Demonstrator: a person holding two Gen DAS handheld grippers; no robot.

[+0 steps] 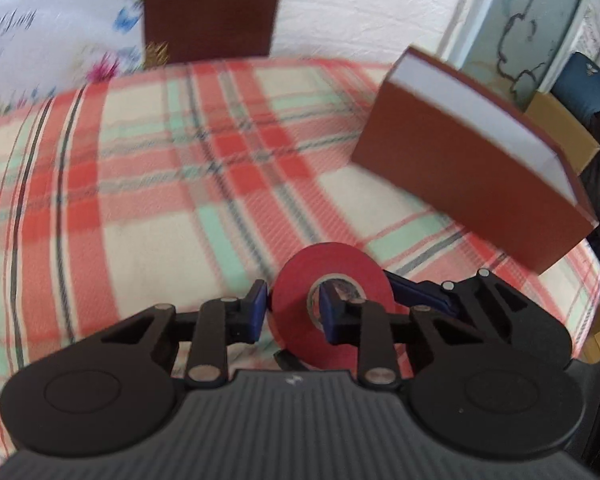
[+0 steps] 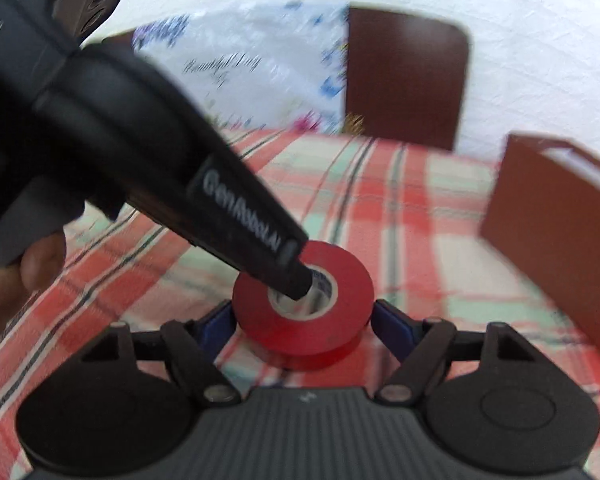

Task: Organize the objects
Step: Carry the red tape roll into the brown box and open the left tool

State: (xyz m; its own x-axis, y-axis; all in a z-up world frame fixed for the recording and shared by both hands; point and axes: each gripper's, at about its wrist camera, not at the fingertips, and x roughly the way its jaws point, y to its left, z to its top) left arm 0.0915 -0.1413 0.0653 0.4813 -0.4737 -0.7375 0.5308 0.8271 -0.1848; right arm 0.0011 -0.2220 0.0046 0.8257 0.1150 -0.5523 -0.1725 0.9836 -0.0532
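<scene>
A red tape roll (image 1: 300, 332) (image 2: 328, 292) lies flat on the plaid cloth (image 1: 140, 200). In the left wrist view my left gripper (image 1: 294, 310) is shut on the roll's wall, with one blue pad outside the rim and the other inside the core hole. From the right wrist view its black finger (image 2: 292, 276) dips into the hole from the upper left. My right gripper (image 2: 304, 320) straddles the whole roll, its blue pads against the rim on both sides. One of those fingers (image 1: 416, 292) shows beside the roll in the left wrist view.
A thick brown book with white page edges (image 1: 472, 168) (image 2: 552, 232) stands on the cloth right of the roll. A dark brown panel (image 1: 212, 8) (image 2: 404, 76) rises behind the table by a flowered sheet (image 1: 40, 20). A cardboard box (image 1: 560, 128) sits past the right edge. A person's hand (image 2: 20, 272) holds the left gripper.
</scene>
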